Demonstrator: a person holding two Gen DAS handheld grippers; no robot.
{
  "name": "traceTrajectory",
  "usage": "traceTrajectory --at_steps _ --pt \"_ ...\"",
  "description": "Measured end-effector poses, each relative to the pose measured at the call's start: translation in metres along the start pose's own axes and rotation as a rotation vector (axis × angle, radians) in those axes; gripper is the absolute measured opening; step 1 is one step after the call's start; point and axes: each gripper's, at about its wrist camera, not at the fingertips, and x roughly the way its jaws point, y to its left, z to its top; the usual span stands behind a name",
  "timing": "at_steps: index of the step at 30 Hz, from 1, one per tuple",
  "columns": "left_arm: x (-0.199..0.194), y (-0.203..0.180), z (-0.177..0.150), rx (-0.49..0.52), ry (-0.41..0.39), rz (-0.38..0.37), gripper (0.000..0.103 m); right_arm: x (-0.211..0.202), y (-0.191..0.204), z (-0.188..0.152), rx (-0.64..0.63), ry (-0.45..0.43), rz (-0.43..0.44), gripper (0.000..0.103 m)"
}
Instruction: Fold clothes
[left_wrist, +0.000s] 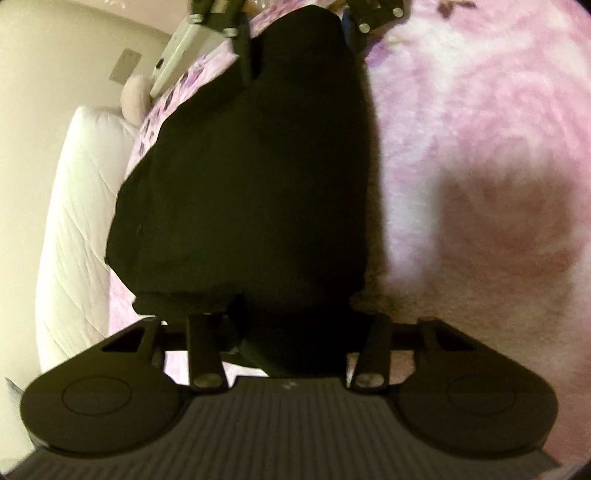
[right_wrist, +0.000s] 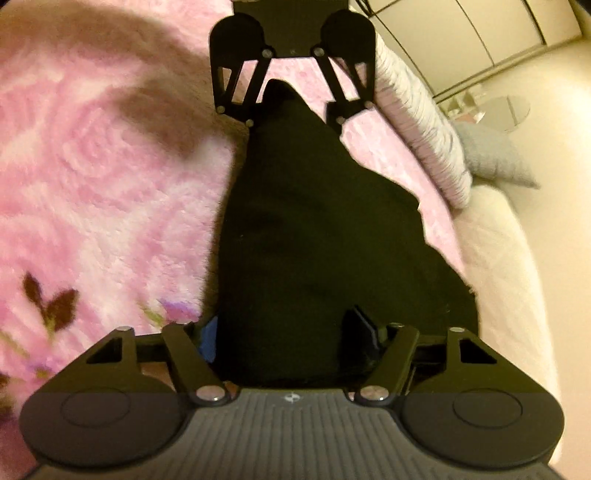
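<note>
Left wrist view: the left tongs (left_wrist: 291, 325) are closed on one end of a black garment (left_wrist: 251, 177), whose cloth bunches between the fingers and hides their tips. The garment stretches straight ahead from these tongs to the right tongs (left_wrist: 299, 40), which face back from the far end and pinch the opposite edge. The cloth hangs between the two as a dark, slightly sagging sheet over a pink floral blanket (left_wrist: 480, 129), which spreads out to the right of the left tongs. To the left of them the white quilted mattress edge (left_wrist: 81, 192) shows, with a pale plush toy (left_wrist: 135, 96) beyond it near a cream wall (left_wrist: 55, 55).

Right wrist view: the right tongs (right_wrist: 291, 332) are likewise drawn in on the black garment (right_wrist: 314, 240), cloth filling the gap, with a blue pad showing on the left finger (right_wrist: 208, 343). The left tongs (right_wrist: 293, 110) sit straight ahead at the far end, the narrow tip of the cloth rising between their linkages. Left of the right tongs lies the pink blanket (right_wrist: 92, 184); to their right are a striped pillow (right_wrist: 424, 140), a grey cushion (right_wrist: 498, 162) and the mattress (right_wrist: 509, 277). No container appears in either view.
</note>
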Motion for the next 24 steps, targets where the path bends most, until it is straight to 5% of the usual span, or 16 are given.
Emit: traceTrajectory --at_steps 4,12,19,24 --pt "-0.002 0.022 0.009 -0.058 0.003 -0.033 0.027 -0.010 -0.028 0.000 0.112 0.006 0.079 0.031" --pt "-0.048 0.047 0.024 -0.141 0.013 -0.031 0.022 -0.065 -0.064 0.012 0.242 -0.014 0.224 0.026" --pt "-0.124 0.072 0.049 -0.230 -0.017 -0.209 0.022 -0.133 -0.091 0.026 0.362 -0.033 0.401 0.026" --pt "-0.161 0.116 0.057 -0.283 -0.012 -0.316 0.022 -0.147 -0.149 0.029 0.493 -0.053 0.515 0.026"
